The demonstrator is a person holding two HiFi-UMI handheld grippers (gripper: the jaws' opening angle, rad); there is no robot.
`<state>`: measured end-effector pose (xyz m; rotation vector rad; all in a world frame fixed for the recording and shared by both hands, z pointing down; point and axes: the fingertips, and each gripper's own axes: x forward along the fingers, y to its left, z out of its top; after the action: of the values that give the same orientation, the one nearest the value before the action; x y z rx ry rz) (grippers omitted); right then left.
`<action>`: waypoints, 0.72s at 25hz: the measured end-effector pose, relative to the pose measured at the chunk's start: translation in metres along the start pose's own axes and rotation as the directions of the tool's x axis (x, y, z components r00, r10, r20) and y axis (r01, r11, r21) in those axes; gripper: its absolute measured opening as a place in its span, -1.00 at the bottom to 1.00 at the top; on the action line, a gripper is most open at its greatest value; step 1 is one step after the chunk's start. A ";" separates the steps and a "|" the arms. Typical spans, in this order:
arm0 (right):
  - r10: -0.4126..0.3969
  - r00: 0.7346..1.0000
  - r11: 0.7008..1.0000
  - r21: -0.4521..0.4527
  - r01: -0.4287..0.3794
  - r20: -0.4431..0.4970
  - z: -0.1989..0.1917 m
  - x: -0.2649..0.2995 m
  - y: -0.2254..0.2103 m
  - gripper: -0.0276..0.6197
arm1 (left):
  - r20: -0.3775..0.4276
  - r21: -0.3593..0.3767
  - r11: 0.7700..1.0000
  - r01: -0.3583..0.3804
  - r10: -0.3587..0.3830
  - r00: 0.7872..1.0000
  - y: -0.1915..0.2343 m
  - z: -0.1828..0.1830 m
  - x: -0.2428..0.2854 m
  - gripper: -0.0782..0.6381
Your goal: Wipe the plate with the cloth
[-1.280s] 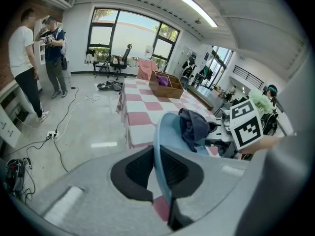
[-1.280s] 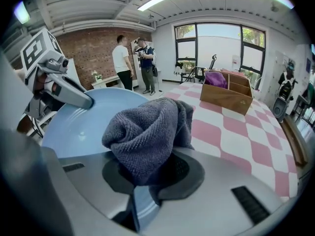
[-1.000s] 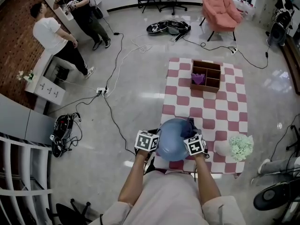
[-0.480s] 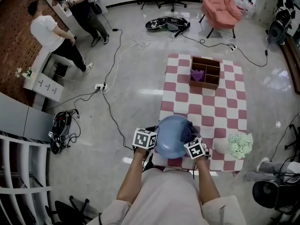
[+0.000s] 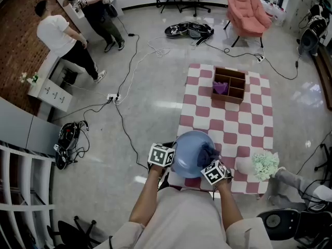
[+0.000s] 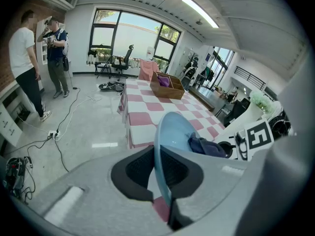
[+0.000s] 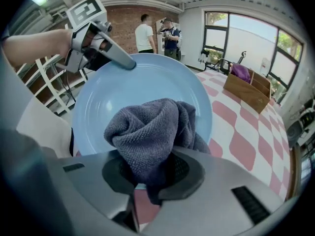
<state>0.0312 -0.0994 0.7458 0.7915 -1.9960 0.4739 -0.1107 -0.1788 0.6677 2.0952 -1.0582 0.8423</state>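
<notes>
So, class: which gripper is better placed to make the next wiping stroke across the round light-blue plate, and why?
The right gripper: its jaws are shut on the bunched grey-blue terry cloth, which rests against the round light-blue plate. The left gripper is clamped on the plate's rim, holding it tilted.
</notes>
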 end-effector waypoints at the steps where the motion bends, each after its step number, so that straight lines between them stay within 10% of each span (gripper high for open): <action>1: -0.003 1.000 0.999 -0.034 0.003 -0.007 -0.001 0.000 0.004 -0.65 | 0.001 0.002 1.000 0.001 -0.001 1.000 0.000 0.001 0.000 -0.71; 18: 0.159 0.986 0.949 -0.267 -0.166 -0.047 -0.001 -0.003 0.058 -0.65 | 0.013 -0.007 1.000 -0.004 0.005 1.000 0.000 0.002 0.001 -0.71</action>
<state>-0.0071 -0.0561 0.7428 0.4520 -2.0569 0.2931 -0.1097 -0.1809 0.6669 2.0959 -1.0718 0.8267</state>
